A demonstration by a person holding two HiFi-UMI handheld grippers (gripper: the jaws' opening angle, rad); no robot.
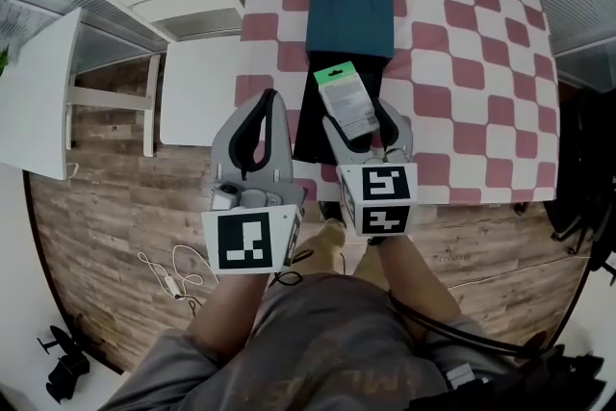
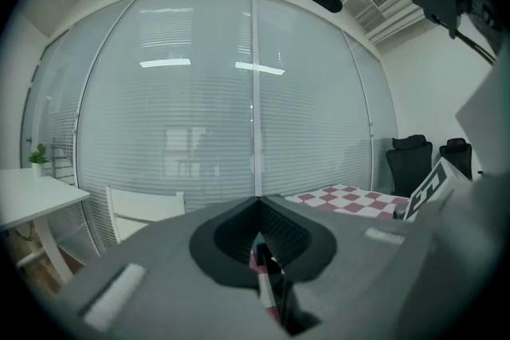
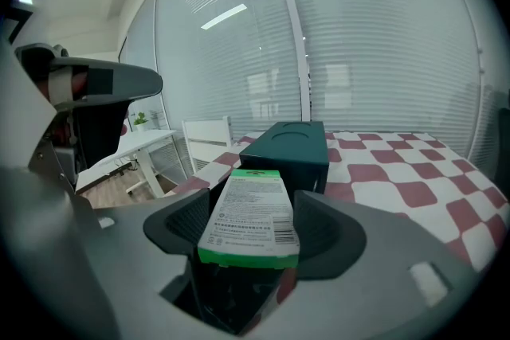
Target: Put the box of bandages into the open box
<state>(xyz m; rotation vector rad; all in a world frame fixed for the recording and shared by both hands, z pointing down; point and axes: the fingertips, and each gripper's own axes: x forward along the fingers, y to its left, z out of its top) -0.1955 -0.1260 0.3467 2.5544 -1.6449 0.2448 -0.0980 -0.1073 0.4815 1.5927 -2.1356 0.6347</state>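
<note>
The box of bandages [image 1: 348,99], white with a green end, is clamped in my right gripper [image 1: 361,125], which is shut on it. It hangs over the near part of the open box: a dark teal lid [image 1: 351,0] lies further back on the checked table [image 1: 462,63], with the black opening [image 1: 313,120] below the bandages. The right gripper view shows the bandage box [image 3: 249,211] between the jaws, with the teal lid [image 3: 287,147] beyond it. My left gripper [image 1: 269,99] is shut with nothing in it, left of the box at the table's left edge.
A white chair [image 1: 178,0] and a white side table [image 1: 38,91] stand left of the checked table. A cable [image 1: 173,269] lies on the wood floor. Black office chairs [image 2: 410,159] stand at the right. Window blinds run behind the table.
</note>
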